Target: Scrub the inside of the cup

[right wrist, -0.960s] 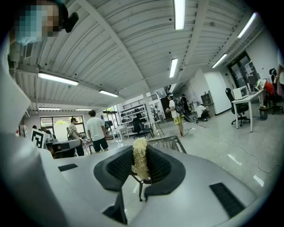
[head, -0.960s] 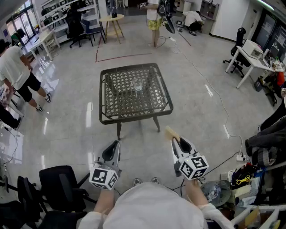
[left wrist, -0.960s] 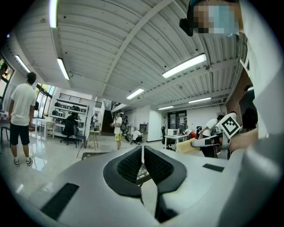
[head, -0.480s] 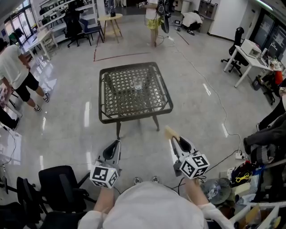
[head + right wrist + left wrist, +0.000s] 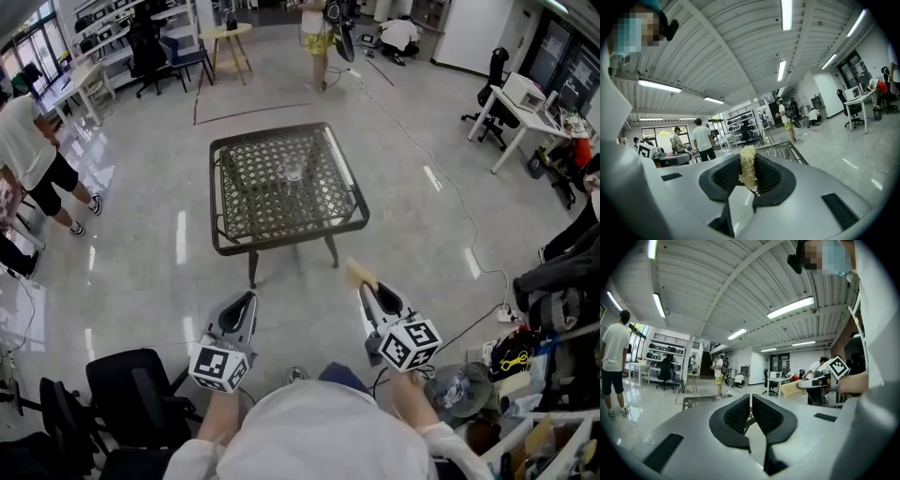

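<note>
Pinching a yellow sponge (image 5: 748,165) by one end, your right claw (image 5: 749,164) was closed on it, most of the sponge standing clear above the pads. Your left claw (image 5: 751,401) was closed too, with nothing between its pads. You held both claws roughly level and side by side, well short of the near edge of the table (image 5: 291,242).

The cup (image 5: 293,173), clear glass and upright, stood alone near the middle of the table, far from both claws. Scrubbing had not begun.

Trouble from here would most likely come from three things:
- The left claw was shut. If you had pushed the sponge in before opening that claw and gripping the cup, the cup would probably have tipped or skidded across the table's openwork top.
- The grip on the sponge was only at its end. A tight fit inside the cup could have dragged the sponge out of the pads.
- Clear glass is hard to judge, so a claw could have knocked the rim on the way in.
</note>
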Tool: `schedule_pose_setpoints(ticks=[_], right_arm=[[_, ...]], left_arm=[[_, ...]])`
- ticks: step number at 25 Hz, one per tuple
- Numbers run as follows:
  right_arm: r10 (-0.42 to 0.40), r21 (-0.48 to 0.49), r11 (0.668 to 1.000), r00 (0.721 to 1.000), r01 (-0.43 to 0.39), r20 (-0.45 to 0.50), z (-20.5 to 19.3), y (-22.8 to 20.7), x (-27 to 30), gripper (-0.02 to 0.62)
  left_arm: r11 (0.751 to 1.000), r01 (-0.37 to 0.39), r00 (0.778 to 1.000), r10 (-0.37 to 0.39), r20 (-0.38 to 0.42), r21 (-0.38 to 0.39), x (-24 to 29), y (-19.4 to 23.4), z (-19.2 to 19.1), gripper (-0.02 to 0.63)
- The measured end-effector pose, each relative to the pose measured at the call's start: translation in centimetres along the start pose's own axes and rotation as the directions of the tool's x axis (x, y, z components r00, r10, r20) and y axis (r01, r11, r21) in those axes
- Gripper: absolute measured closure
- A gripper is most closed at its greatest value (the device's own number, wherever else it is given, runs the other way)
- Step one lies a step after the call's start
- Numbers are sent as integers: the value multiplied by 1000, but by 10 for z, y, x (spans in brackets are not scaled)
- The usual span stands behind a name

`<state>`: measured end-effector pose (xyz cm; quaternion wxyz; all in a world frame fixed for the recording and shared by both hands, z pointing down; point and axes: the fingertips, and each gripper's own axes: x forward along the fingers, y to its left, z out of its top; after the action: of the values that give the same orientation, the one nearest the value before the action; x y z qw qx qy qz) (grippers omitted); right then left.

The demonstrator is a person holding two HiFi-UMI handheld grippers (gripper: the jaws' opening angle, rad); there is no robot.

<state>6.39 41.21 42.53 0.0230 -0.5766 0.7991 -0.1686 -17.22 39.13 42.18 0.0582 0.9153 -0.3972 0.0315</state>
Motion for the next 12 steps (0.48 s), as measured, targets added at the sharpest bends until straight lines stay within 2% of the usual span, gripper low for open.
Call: schedule_pose_setpoints(ticks=[3, 7, 10, 12], right_arm=[[0, -3, 1000, 1000, 0, -3, -2, 6, 5, 500], [0, -14, 1000, 1000, 0, -13, 2, 2, 16, 500], [6, -1, 1000, 1000, -6, -15, 6, -9, 30, 500], [12, 8, 1000, 1000, -12, -13, 13, -21, 41, 500]], left_arm=[[1000, 17, 1000, -17, 1, -13, -2, 7, 0, 568], [999, 28, 999, -27, -23, 38, 7, 13, 3, 568], [999, 49, 998, -49, -34, -6, 21, 17, 3, 568], [1000, 25, 999, -25, -43, 6, 35, 22, 4, 568]])
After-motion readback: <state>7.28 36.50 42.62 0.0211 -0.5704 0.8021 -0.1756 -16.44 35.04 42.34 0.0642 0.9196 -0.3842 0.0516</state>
